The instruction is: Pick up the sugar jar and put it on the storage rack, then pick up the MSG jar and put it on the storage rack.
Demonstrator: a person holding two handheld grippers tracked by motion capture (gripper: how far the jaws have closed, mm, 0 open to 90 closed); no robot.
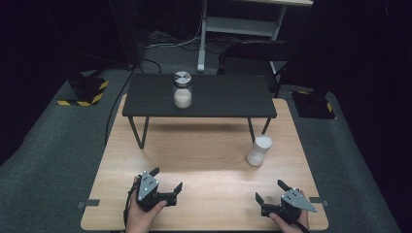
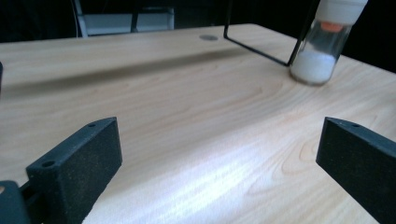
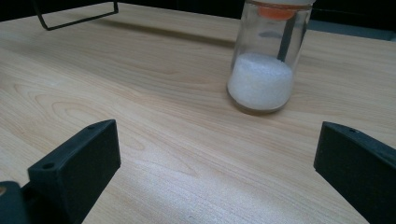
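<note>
Dark surroundings frame our wooden table [image 1: 204, 160]. Both the left gripper [image 1: 165, 187] and right gripper [image 1: 272, 194] rest released at its near edge; we judge nothing begun. Next, our right gripper should reach the white-capped jar [image 1: 258, 151] near the right edge.

Two jars of white grains: one white-lidded [image 1: 258, 150], one metal-lidded [image 1: 182, 90]. One black shelf [image 1: 218, 97]. Two grippers: left [image 1: 168, 186], right [image 1: 271, 191].

Bare wood lies open across the near half of the desk [image 1: 204, 165], ahead of the left gripper [image 1: 168, 180] and the right gripper [image 1: 270, 191], both with jaws spread wide. A white-capped jar [image 1: 258, 151] stands upright to the right, ahead of the right gripper. Farther back a low black shelf [image 1: 199, 95] on thin legs spans the desk, carrying a metal-lidded jar [image 1: 182, 90]; room runs beneath it between the legs.
</note>
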